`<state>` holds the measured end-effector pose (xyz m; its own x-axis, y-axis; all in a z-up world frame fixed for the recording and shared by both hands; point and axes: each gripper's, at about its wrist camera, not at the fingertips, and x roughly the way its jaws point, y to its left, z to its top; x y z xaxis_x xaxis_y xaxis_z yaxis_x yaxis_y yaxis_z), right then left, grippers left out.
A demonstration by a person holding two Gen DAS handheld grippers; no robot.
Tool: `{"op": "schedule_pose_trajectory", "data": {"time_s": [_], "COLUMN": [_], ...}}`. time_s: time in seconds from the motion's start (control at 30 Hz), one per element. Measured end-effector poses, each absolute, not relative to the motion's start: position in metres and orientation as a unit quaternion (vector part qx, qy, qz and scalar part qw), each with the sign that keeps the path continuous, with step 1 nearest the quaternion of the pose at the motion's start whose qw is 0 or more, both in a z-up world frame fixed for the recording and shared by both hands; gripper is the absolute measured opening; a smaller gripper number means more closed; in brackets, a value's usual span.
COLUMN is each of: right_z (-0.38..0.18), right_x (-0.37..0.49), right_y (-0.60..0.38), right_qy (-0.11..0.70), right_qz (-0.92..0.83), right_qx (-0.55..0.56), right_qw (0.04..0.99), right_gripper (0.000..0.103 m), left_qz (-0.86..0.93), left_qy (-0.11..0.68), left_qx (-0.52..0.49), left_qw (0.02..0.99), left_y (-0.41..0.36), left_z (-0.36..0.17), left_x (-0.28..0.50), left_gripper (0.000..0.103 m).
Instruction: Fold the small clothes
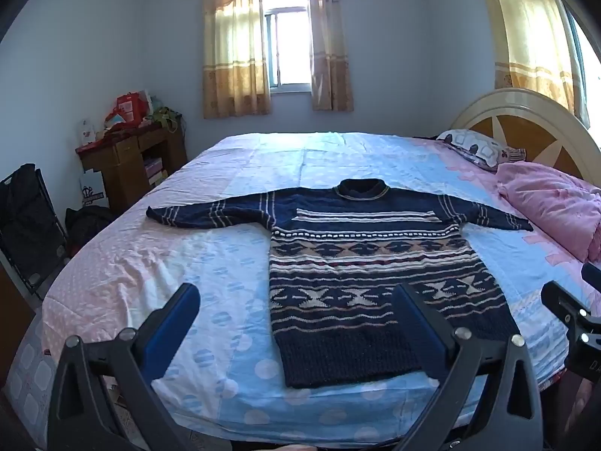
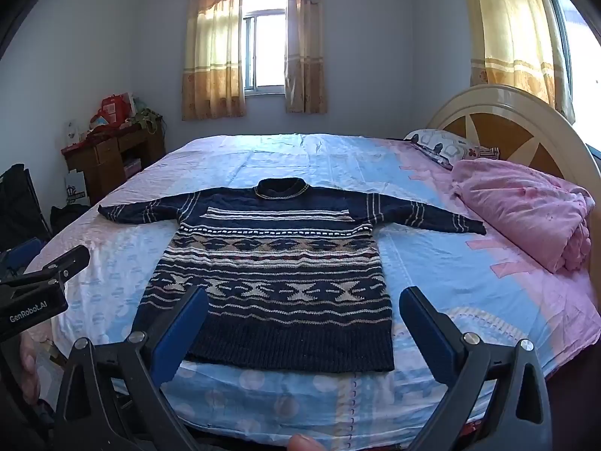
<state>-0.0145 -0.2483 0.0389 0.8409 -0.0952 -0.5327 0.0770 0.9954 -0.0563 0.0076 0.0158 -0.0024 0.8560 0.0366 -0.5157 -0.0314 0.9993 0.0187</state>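
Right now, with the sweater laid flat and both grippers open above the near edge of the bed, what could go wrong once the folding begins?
1. The sweater is thick knit; a pinch by the right gripper may catch only the top layer, so the fold drags unevenly.
2. The bedsheet is loose and wrinkled; the left gripper could grab it along with the hem.
3. The right sleeve ends close to the pink quilt and might snag it.

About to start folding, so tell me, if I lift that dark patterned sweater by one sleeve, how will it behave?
The sweater looks like thick knit lying flat and limp, so it will probably droop and drag rather than hold shape. The ribbed hem suggests it may stretch. On the wrinkled bedsheet it would likely bunch, not slide.
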Motion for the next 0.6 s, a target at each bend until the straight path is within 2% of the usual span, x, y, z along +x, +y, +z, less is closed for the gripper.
{"op": "schedule_pose_trajectory", "data": {"time_s": [0.6], "right_z": [0.0356], "right_x": [-0.0118], "right_y": [-0.2496], "right_qy": [0.282], "right_qz": [-0.044], "right_qx": [-0.015], "right_qw": [0.958], "right_gripper": [0.102], "left_qz": [0.021], "left_qy": [0.272], "left_qx": [0.007], "left_qw": [0.962], "left_y": [0.0178], "left_z": [-0.0066], "left_x": [0.0096], "left_gripper": [0.103]}}
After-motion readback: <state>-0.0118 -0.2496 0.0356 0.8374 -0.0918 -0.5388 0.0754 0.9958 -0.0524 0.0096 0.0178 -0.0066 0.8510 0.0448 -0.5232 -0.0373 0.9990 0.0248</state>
